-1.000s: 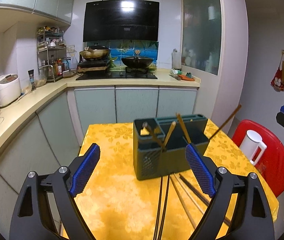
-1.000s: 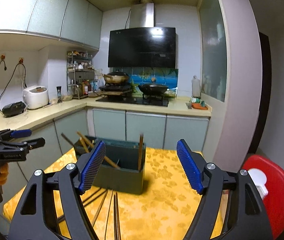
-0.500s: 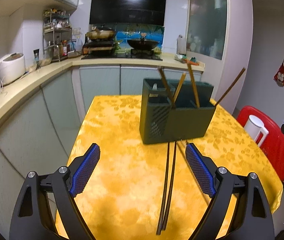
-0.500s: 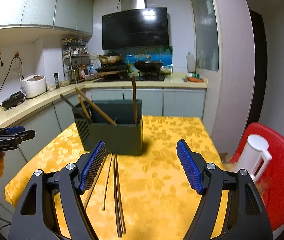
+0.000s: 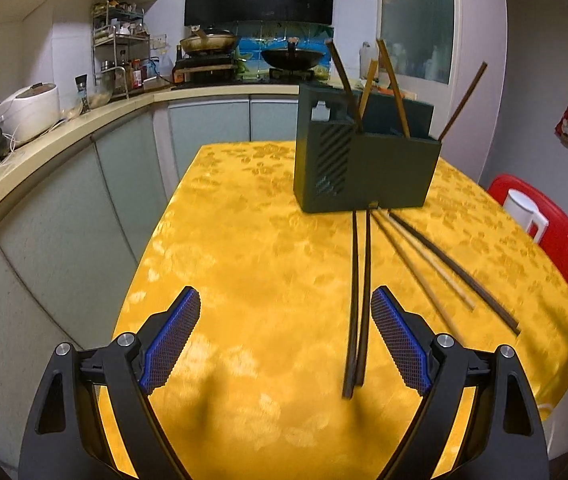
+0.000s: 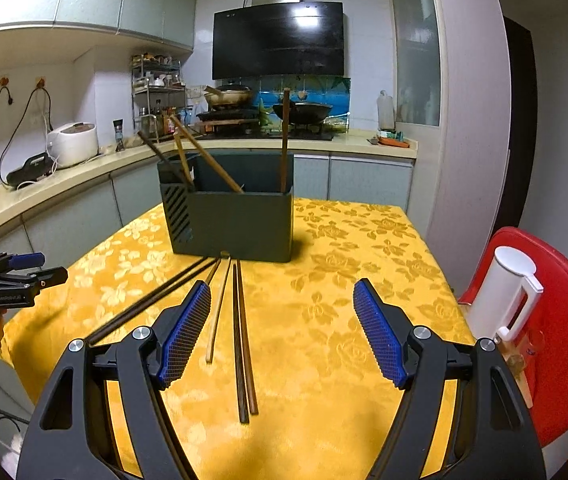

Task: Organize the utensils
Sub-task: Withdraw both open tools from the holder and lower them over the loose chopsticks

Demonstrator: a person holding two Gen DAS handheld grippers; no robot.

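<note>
A dark green utensil holder (image 5: 364,168) (image 6: 236,224) stands on the yellow tablecloth (image 5: 252,248) with several chopsticks leaning in it. Loose chopsticks lie in front of it. A dark pair (image 5: 360,300) (image 6: 242,340) lies just inside my left gripper's right finger, and lighter ones (image 5: 424,256) (image 6: 218,312) fan out beside it. My left gripper (image 5: 286,304) hovers low over the cloth, open and empty. My right gripper (image 6: 282,292) is open and empty too, above the dark pair's near half. Each gripper shows at the edge of the other's view.
A red chair (image 6: 564,320) carrying a white jug (image 6: 504,296) stands right of the table. The counter (image 5: 64,128) with a rice cooker (image 5: 28,110) runs along the left wall. The stove with pans (image 6: 268,108) sits behind the table.
Both grippers have sunk toward the table and tipped downward. The holder now sits higher in both views and the loose chopsticks show in full. Neither gripper's jaws changed.
</note>
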